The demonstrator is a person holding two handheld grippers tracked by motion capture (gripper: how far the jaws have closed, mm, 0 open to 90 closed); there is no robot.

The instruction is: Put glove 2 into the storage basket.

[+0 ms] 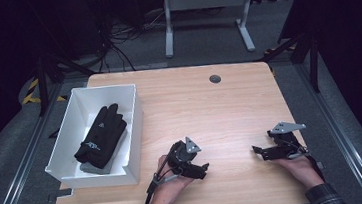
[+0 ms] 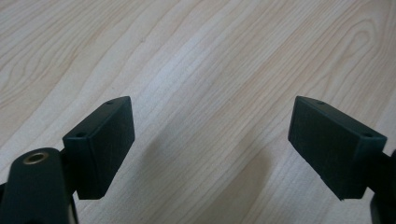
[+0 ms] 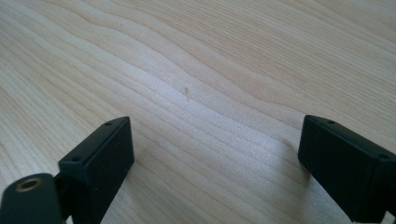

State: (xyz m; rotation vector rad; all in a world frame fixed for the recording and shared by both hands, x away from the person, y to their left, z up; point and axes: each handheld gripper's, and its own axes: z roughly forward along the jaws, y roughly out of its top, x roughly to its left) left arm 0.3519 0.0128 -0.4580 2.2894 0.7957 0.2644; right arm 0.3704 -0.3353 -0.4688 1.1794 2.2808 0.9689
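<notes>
The glove (image 1: 101,136) lies flat in the white box (image 1: 132,131), on top of something grey, up and to the left of the left tool (image 1: 195,168). That tool is released: in the left gripper view its jaws stand wide with only bare surface (image 2: 196,70) between them. The likely step is a reach into the box, or a rest after filling it; which one cannot be told. For a reach, the left tool should lift over the near box wall, which stands between it and the glove, then come down over the cuff end with the jaws across the fabric, pinching only the black cloth and not the grey layer beneath.

To its right, well apart, the right tool (image 1: 261,152) is released too, hanging low over plain wood (image 3: 196,70). Beyond both, near the far edge, sits a small round cable port (image 1: 215,78), out of the way. Nothing lies between the two tools.
</notes>
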